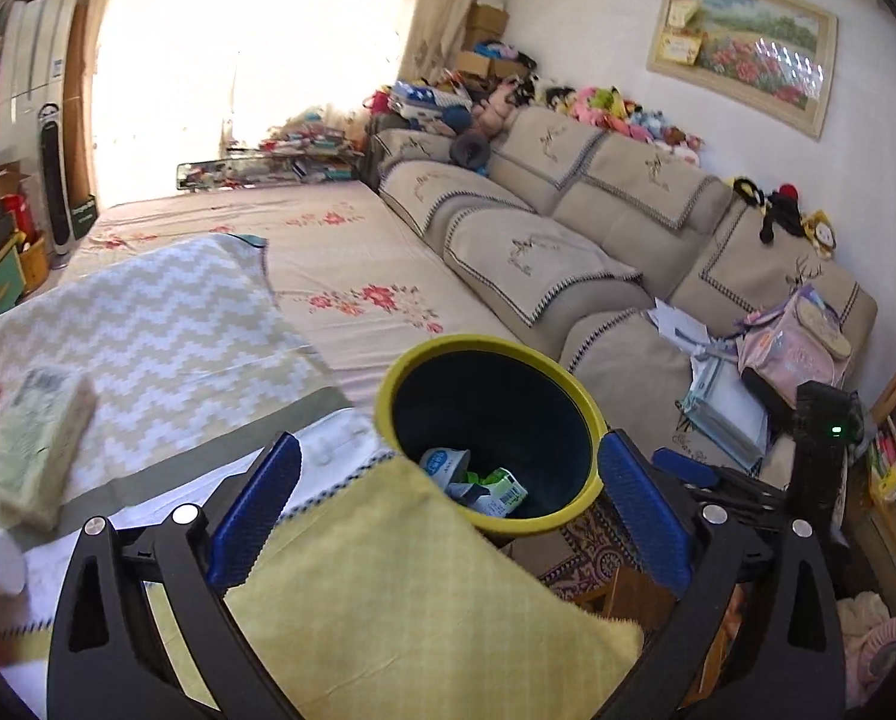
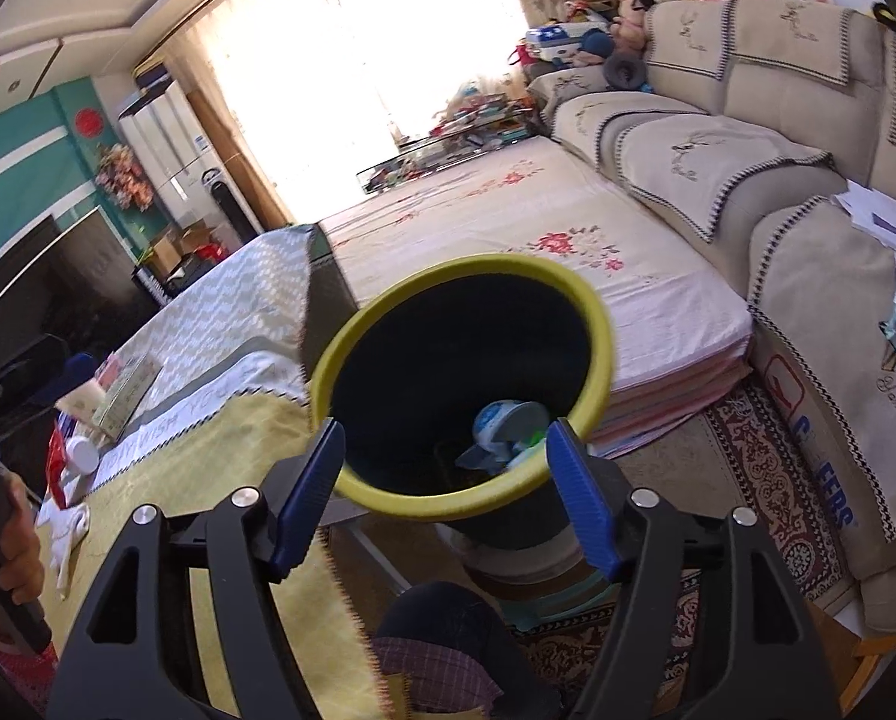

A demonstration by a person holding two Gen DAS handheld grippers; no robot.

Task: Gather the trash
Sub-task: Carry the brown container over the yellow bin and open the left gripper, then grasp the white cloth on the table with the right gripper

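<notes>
My left gripper (image 1: pixel 448 504) has its fingers (image 1: pixel 256 510) spread wide and empty, over the yellow cloth (image 1: pixel 424 588) on the worktop (image 1: pixel 166 348). My right gripper (image 2: pixel 445 486) has fingers (image 2: pixel 580 498) partly apart, holding nothing, the yellow-rimmed bin (image 2: pixel 466 372) just beyond them. Trash (image 1: pixel 478 480) lies at the bin's bottom; its labels are too blurred to read. The sofa cover (image 2: pixel 832 432) reads "Yan Zhu" or similar.

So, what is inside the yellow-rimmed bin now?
In the bin lie a white-and-blue cup and a green-and-white carton. The near wall hides part of the floor, so more may lie there.
</notes>
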